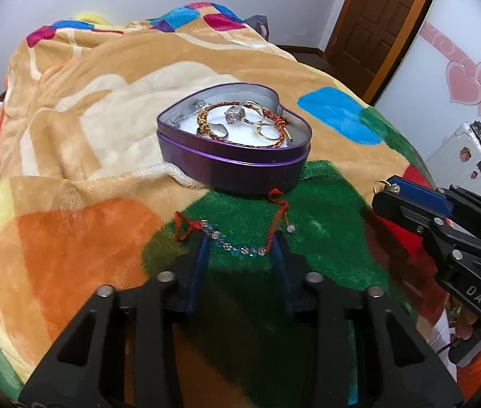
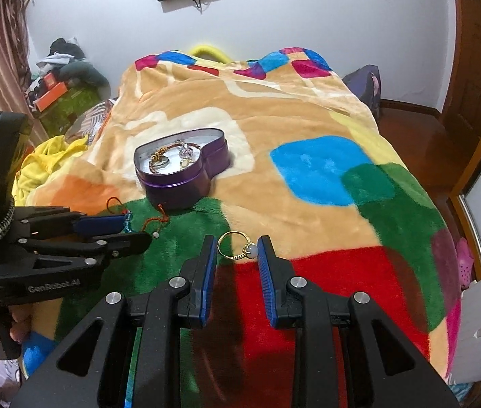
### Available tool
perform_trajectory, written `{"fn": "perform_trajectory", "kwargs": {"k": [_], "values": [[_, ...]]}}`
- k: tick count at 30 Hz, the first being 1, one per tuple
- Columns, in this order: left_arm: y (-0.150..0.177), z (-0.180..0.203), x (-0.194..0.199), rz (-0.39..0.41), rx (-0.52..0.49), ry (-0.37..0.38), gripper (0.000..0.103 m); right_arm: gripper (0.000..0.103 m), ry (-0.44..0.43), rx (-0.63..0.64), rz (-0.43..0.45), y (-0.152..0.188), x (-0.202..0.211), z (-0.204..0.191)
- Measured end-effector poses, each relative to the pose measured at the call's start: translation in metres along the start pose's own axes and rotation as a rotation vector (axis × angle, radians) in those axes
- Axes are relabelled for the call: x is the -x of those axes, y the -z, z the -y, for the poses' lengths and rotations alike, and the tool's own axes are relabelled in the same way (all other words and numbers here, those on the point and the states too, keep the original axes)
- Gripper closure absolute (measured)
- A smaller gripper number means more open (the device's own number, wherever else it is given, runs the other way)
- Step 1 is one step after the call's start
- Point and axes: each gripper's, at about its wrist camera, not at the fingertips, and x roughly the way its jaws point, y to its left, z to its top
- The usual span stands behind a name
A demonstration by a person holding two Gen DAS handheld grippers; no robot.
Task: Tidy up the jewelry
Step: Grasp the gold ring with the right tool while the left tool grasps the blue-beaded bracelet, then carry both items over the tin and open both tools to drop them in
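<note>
Blue-padded fingers of the left tool (image 1: 240, 241) stand apart around a beaded red-cord bracelet (image 1: 237, 238) lying on the blanket's (image 1: 70, 136) green patch; contact is hard to judge. At 12 o'clock sits the purple heart-shaped tin (image 1: 233, 166), holding a braided bracelet (image 1: 240, 119) and rings that are partly tangled and hard to separate. Right tool (image 2: 237, 248) is spread around a gold ring (image 2: 237, 246) with a pale stone, which touches the right pad. Both tool bodies are cut off below.

Black tongs (image 2: 236, 243), blue pads (image 2: 206, 272) (silver screws, seemingly)
</note>
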Motion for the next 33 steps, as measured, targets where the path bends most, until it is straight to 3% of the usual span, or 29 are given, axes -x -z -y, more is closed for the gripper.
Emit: {"fn": "perform_trajectory", "kwargs": {"k": [2, 11, 22, 33], "values": [[0.000, -0.002, 0.001, 0.007, 0.007, -0.008, 0.088, 0.081, -0.004, 0.004, 0.004, 0.000, 0.001, -0.001], [-0.001, -0.001, 0.023, 0.066, -0.006, -0.026, 0.088, 0.081, -0.019, 0.009, 0.039, -0.011, 0.007, -0.007], [-0.025, 0.007, 0.067, 0.202, -0.037, -0.028, 0.088, 0.081, -0.031, 0.014, 0.111, -0.034, 0.018, -0.015], [-0.046, -0.002, 0.084, 0.276, -0.031, -0.026, 0.088, 0.081, -0.052, 0.012, 0.149, -0.052, 0.015, -0.023]]}}
